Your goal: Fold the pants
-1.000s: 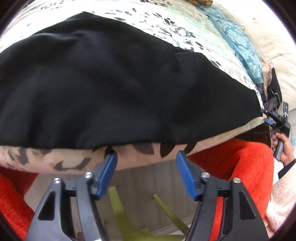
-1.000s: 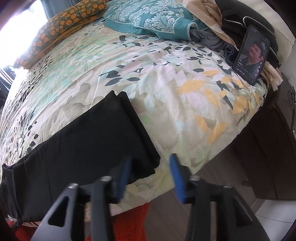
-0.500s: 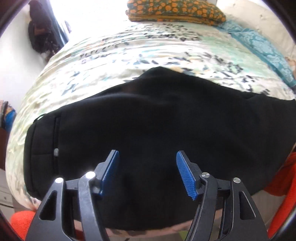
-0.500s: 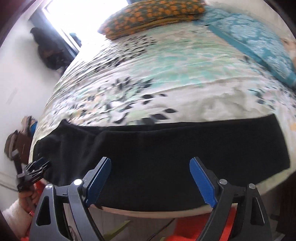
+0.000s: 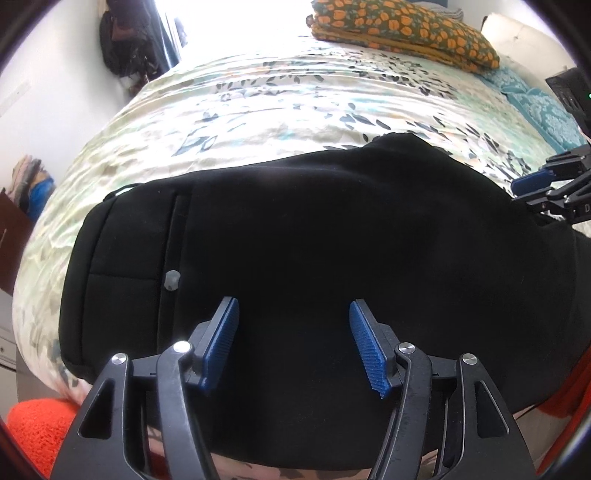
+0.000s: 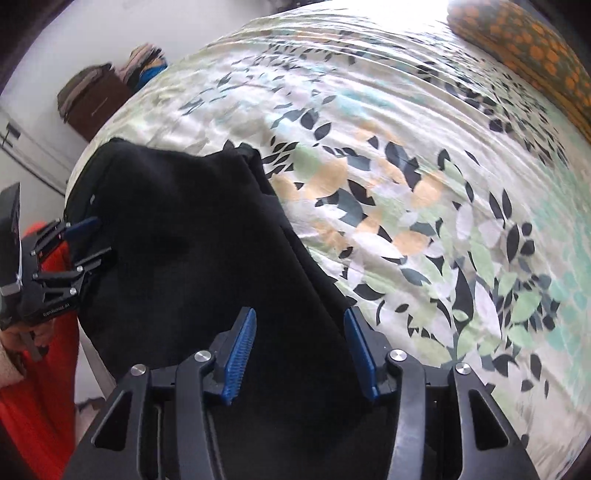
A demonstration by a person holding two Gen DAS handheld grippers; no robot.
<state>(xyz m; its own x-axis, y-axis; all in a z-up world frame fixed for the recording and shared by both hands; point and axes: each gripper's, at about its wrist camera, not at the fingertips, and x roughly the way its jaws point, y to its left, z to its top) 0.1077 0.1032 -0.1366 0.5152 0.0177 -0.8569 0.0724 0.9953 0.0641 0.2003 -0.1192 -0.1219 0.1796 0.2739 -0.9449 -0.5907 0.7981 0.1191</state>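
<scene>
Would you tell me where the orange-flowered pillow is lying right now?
The orange-flowered pillow lies at the far end of the bed, upper right in both wrist views, well beyond the black pants.

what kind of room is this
Most likely a bedroom: black pants lie on a bed with a leaf-print cover, an orange flowered pillow sits at its far end, and folded clothes are stacked by the wall.
</scene>
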